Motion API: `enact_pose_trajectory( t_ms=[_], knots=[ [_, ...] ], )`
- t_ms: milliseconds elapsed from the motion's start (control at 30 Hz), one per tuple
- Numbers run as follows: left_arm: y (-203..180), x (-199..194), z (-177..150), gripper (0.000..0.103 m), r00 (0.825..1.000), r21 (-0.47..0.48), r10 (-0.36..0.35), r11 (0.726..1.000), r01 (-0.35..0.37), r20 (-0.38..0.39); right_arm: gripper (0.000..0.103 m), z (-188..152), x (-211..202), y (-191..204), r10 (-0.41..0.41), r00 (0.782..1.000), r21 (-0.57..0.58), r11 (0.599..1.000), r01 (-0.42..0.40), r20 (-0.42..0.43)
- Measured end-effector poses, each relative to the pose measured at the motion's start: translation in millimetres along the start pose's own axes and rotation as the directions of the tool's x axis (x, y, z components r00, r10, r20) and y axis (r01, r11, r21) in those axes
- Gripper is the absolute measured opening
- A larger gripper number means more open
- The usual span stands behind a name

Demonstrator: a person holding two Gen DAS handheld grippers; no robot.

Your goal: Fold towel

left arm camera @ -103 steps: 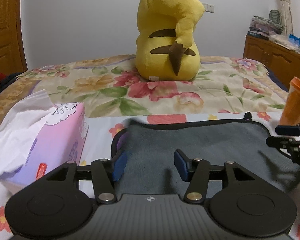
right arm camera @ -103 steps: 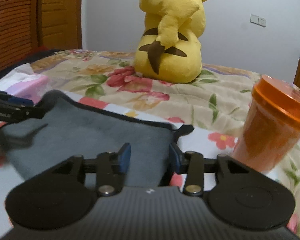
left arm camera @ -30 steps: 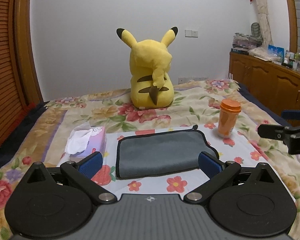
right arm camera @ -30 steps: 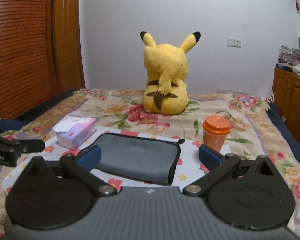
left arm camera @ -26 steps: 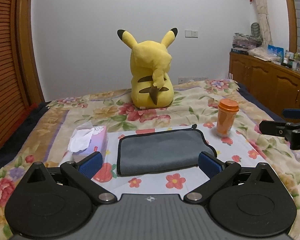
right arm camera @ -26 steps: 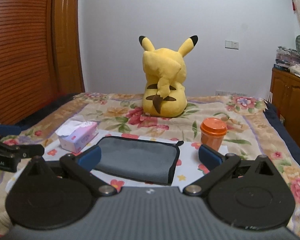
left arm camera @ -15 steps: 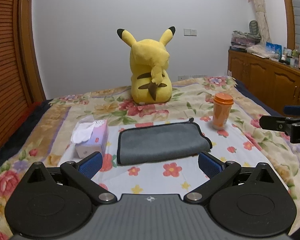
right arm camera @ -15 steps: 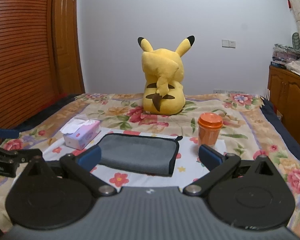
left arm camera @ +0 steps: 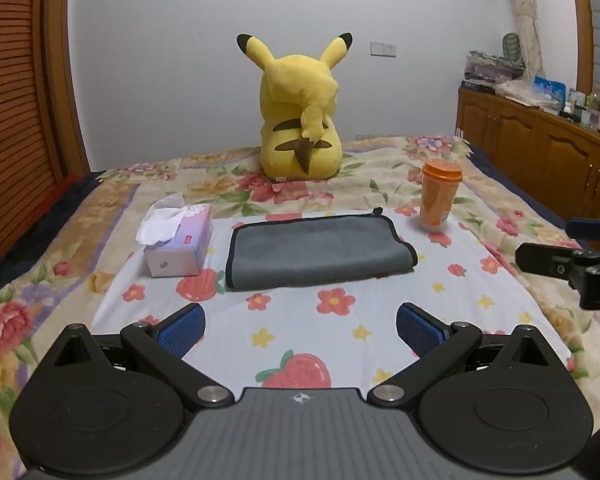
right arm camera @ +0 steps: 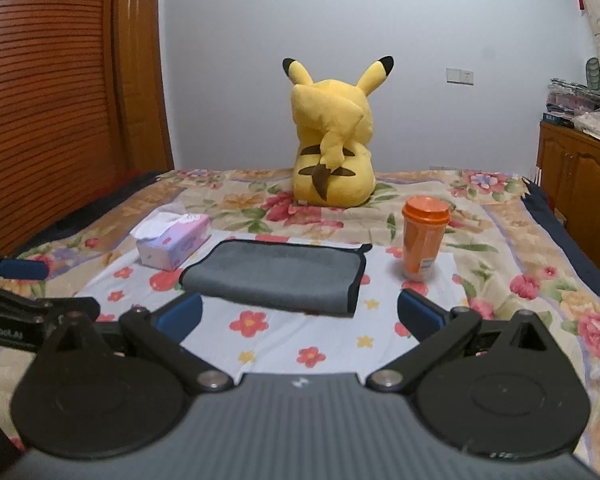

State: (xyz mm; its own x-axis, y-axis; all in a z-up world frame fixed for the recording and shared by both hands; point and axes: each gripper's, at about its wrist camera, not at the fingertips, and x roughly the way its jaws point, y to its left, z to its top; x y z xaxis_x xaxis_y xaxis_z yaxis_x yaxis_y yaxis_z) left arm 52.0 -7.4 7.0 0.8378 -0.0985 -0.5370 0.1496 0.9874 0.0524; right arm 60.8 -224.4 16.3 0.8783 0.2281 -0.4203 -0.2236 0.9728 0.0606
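Observation:
A grey towel with black trim (left arm camera: 316, 250) lies folded flat on a white flowered cloth (left arm camera: 300, 320) on the bed; it also shows in the right wrist view (right arm camera: 276, 274). My left gripper (left arm camera: 300, 330) is open and empty, well back from the towel's near edge. My right gripper (right arm camera: 300, 312) is open and empty, also short of the towel. The right gripper shows at the right edge of the left wrist view (left arm camera: 568, 252). The left gripper shows at the left edge of the right wrist view (right arm camera: 24, 288).
A pink tissue box (left arm camera: 178, 240) stands left of the towel. An orange lidded cup (left arm camera: 440, 196) stands at its far right. A yellow plush toy (left arm camera: 300, 120) sits behind. A wooden cabinet (left arm camera: 540, 148) stands to the right, a wooden door (right arm camera: 60, 80) to the left.
Both grippers have opened wide and drawn back and up from the towel, which stays folded on the cloth. In the last second they moved back a little more.

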Motion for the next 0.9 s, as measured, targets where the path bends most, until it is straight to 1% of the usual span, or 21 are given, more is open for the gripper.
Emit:
enact_pose_trajectory(
  t_ms=[200,600,767,900],
  knots=[
    [-5,2,-12,0.103,1.000,-0.014,-0.012,1.000,0.012,-0.018,0.103,-9,-1,4,0.001,1.000,-0.001,1.000,-0.001,-0.010],
    [-2,15,-35,0.103,0.999,-0.042,0.009,0.999,-0.011,-0.039,0.103,-32,10,3,-0.018,0.998,0.003,1.000,0.019,-0.052],
    [0,19,-40,0.103,0.999,-0.055,0.011,0.998,-0.013,-0.034,0.103,-38,16,-3,-0.038,0.997,0.026,0.999,0.040,-0.065],
    [0,18,-42,0.103,1.000,-0.056,0.011,0.998,-0.012,-0.024,0.103,-41,19,-1,-0.045,0.996,0.017,0.999,0.047,-0.076]
  ],
)
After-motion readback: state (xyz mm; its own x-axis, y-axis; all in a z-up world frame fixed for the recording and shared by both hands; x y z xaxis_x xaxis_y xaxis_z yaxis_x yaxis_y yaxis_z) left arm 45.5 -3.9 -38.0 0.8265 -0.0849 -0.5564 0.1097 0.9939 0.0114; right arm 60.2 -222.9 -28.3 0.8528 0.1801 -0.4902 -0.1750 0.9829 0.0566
